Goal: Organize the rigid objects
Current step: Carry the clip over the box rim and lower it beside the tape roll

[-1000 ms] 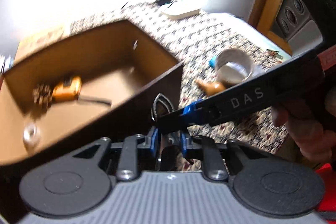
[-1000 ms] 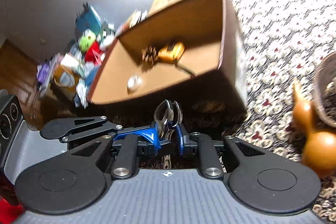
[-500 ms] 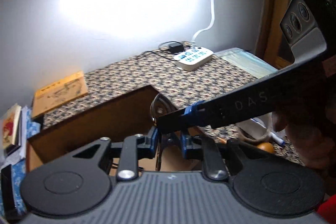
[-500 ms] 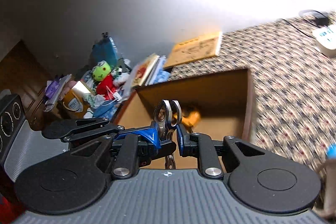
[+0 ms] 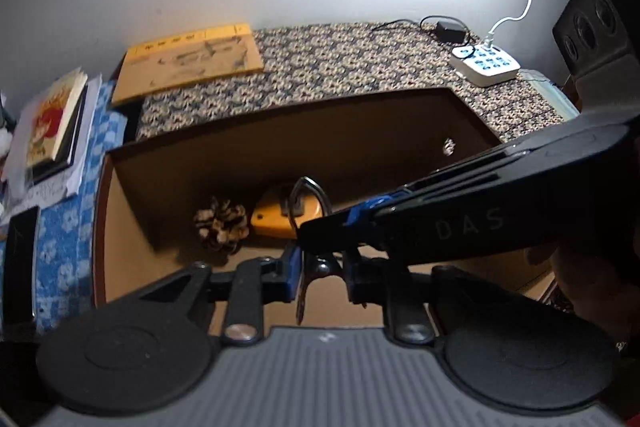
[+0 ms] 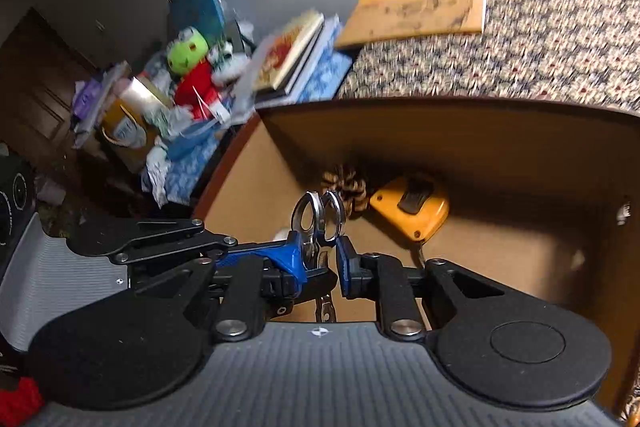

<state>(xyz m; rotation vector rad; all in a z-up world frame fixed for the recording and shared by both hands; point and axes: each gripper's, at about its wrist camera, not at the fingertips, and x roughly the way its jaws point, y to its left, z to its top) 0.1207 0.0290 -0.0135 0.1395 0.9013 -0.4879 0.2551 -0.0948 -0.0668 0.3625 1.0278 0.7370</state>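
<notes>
Both grippers meet over the open cardboard box [image 6: 500,147]: the left gripper [image 5: 320,267] and the right gripper [image 6: 320,259] are each clamped on the metal scissors [image 6: 318,219], handles up, above the box's near side. Inside, against the far wall, lie a pine cone [image 5: 220,223] and just beside it a yellow tape measure [image 6: 412,207].

A pair of metal scissors [image 6: 319,223] stands upright above the open brown cardboard box [image 6: 472,131], its two shiny finger loops at the top and side by side. In the box, near the far wall, lie a brown pine cone [image 5: 220,223] and just beside it a yellow tape measure [image 6: 412,207] with a black clip on top.
</notes>
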